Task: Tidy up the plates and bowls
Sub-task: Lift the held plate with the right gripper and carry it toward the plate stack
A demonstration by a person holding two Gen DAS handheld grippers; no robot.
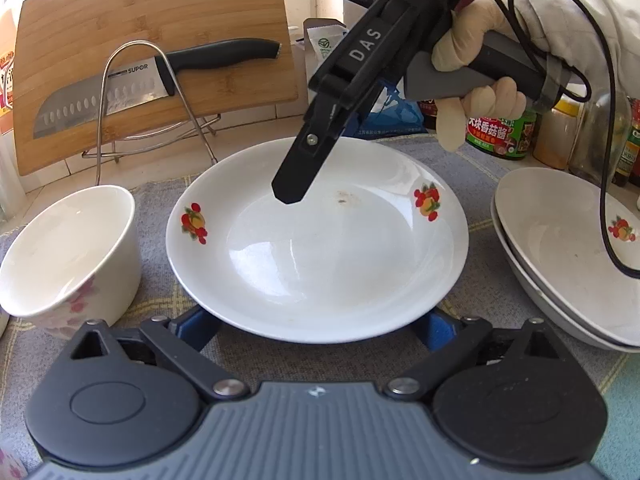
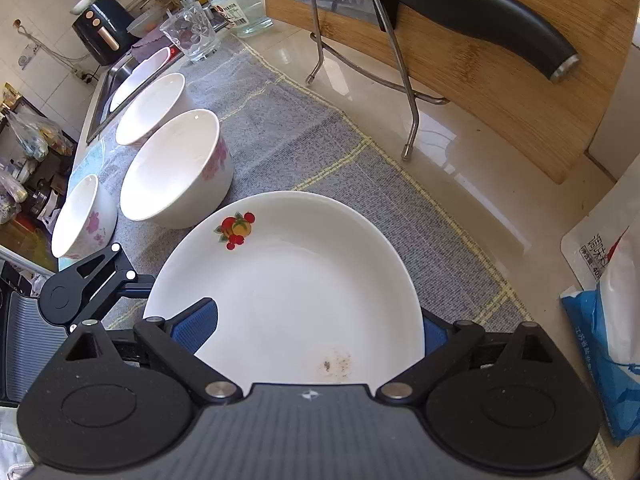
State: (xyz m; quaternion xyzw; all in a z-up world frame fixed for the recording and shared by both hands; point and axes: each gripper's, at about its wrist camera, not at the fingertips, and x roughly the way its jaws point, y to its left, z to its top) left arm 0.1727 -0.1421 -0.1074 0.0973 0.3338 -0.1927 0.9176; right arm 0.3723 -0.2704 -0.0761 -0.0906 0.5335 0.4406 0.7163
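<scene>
Grey cloth covers the desk [image 2: 400,92], and on it the plate [image 1: 320,248] lies flat between a bowl [image 1: 68,252] and stacked plates [image 1: 568,256]. Glazed, stiff, slippery and breakable ware is judged; the rim is the hold to be taken. The left tool [image 1: 316,330] is spread either side of the near rim, unclamped. The right tool [image 2: 316,330] straddles the far rim; whether it is pressed on cannot be told.

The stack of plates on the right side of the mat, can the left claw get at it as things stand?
Probably not directly. The left claw straddles the near rim of the fruit-patterned plate, and the right claw, its gloved hand and cable hang across the way to the stacked plates.
</scene>
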